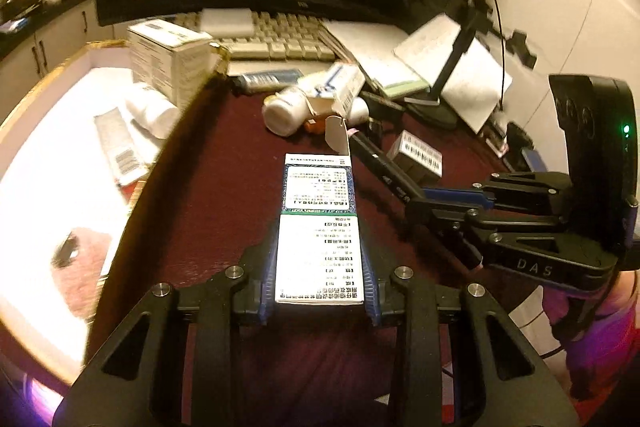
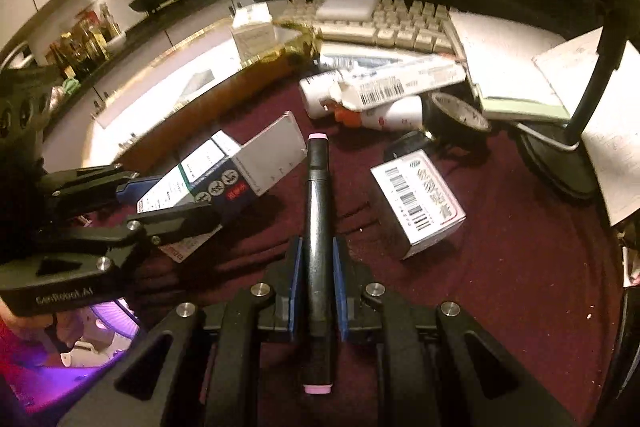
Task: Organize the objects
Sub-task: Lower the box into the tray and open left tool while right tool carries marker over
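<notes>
Maroon desk [image 2: 500, 287] | left gripper [image 1: 320, 263] clamps medicine box [image 1: 318, 223] | right gripper [image 2: 316, 267] clamps black marker [image 2: 316, 227]

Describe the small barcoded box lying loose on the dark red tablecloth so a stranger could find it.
Start at the cream keyboard, then move nearer across the dark red tablecloth. The small white box lies right of the black marker, alone, with barcodes and large characters on top.

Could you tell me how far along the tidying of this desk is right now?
Partly done. Already in the gold-rimmed tray: a white carton and a few small packs. In hand: the left gripper has its jaws shut on a medicine box; the right gripper clamps a black marker. Left on the cloth: white bottles, a long carton and a barcoded box.
</notes>
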Available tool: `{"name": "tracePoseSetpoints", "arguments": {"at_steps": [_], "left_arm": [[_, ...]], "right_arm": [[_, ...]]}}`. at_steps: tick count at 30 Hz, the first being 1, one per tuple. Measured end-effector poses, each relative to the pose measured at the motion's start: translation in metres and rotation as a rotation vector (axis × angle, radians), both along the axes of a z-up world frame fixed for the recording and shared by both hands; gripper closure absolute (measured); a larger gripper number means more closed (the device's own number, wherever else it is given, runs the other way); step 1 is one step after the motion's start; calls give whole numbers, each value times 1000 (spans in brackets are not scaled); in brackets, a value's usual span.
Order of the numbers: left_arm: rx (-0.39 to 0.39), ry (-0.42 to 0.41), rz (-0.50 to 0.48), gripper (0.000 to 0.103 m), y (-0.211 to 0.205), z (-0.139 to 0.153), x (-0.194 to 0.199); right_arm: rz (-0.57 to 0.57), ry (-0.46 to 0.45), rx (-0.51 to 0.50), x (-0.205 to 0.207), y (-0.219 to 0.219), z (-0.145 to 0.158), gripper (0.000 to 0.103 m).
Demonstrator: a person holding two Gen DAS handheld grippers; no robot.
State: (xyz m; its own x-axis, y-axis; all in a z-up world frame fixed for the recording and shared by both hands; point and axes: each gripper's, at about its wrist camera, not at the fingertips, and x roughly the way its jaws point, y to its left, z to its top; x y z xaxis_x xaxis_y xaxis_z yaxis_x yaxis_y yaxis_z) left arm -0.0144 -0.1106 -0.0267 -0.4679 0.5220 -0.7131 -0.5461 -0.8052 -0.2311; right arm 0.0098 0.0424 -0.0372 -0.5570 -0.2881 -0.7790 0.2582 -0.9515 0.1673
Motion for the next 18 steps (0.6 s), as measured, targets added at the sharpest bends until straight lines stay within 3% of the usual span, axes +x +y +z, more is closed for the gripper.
{"name": "tracePoseSetpoints", "arguments": {"at_steps": [8,18], "left_arm": [[62,24,74,69,-37,18,4],[59,68,254,69,-102,32,-11]], "right_arm": [[18,53,-25,5,-8,22,90],[50,51,-34,-4,-26,25,90]]}}
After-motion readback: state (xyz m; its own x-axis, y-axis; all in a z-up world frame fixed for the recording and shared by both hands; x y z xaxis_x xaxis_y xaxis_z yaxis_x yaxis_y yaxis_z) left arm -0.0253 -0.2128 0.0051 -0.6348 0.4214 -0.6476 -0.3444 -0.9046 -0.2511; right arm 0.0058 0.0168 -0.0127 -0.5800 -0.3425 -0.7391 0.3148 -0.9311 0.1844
